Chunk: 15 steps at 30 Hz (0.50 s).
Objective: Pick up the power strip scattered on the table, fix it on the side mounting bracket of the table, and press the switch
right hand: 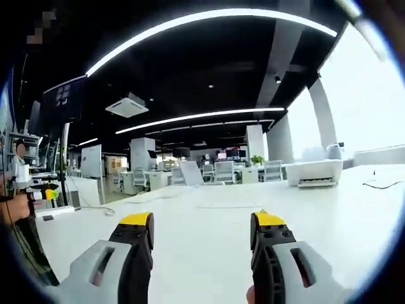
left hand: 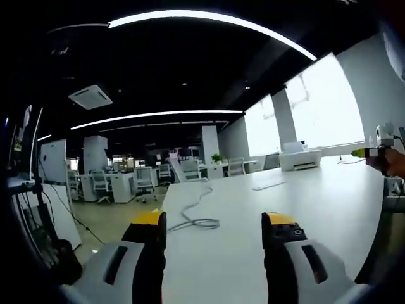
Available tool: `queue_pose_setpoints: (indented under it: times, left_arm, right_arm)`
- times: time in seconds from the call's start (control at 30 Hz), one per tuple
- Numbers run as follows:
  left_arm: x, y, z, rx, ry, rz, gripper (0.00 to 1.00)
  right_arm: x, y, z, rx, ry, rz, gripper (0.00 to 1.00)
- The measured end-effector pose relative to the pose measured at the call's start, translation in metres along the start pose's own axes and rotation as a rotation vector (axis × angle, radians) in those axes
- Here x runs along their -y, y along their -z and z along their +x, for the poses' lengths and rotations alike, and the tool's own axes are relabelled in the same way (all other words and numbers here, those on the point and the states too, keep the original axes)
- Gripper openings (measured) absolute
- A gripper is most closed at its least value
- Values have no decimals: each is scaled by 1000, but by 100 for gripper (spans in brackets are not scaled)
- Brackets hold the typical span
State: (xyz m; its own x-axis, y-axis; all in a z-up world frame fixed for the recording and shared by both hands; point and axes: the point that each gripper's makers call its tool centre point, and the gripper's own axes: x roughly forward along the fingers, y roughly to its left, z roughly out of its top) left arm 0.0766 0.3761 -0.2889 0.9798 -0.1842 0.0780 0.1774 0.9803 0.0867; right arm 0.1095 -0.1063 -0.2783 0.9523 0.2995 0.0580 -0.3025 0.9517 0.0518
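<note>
My left gripper (left hand: 214, 223) is open above the white table (left hand: 329, 209), with nothing between its yellow-tipped jaws. Just beyond the jaws a grey cable (left hand: 197, 221) lies in a loose coil and runs away toward the far edge. Farther off, a pale flat bar that looks like the power strip (left hand: 269, 185) rests on the table. In the right gripper view, my right gripper (right hand: 202, 223) is also open and empty over the table (right hand: 202, 253). A faint long pale strip (right hand: 223, 206) lies ahead of it. The right gripper (left hand: 378, 149) also shows at the far right of the left gripper view.
A white printer (left hand: 300, 158) (right hand: 316, 172) stands at the table's far side by the windows. A thin cable (right hand: 380, 184) lies at the right. A hand (right hand: 14, 206) holds the left gripper (right hand: 45, 190) at the left. A rack (left hand: 28, 190) stands beside the table; office desks and chairs lie beyond.
</note>
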Motion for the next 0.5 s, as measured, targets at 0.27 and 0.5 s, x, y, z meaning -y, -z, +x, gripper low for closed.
queue_pose_setpoints:
  times: [0.27, 0.5]
  left_arm:
    - [-5, 1, -2, 5, -13, 1, 64]
    - [-8, 5, -2, -2, -21, -5, 64]
  right_arm:
    - [1, -3, -1, 8, 11, 14, 58]
    - [1, -2, 0, 2, 14, 16, 57]
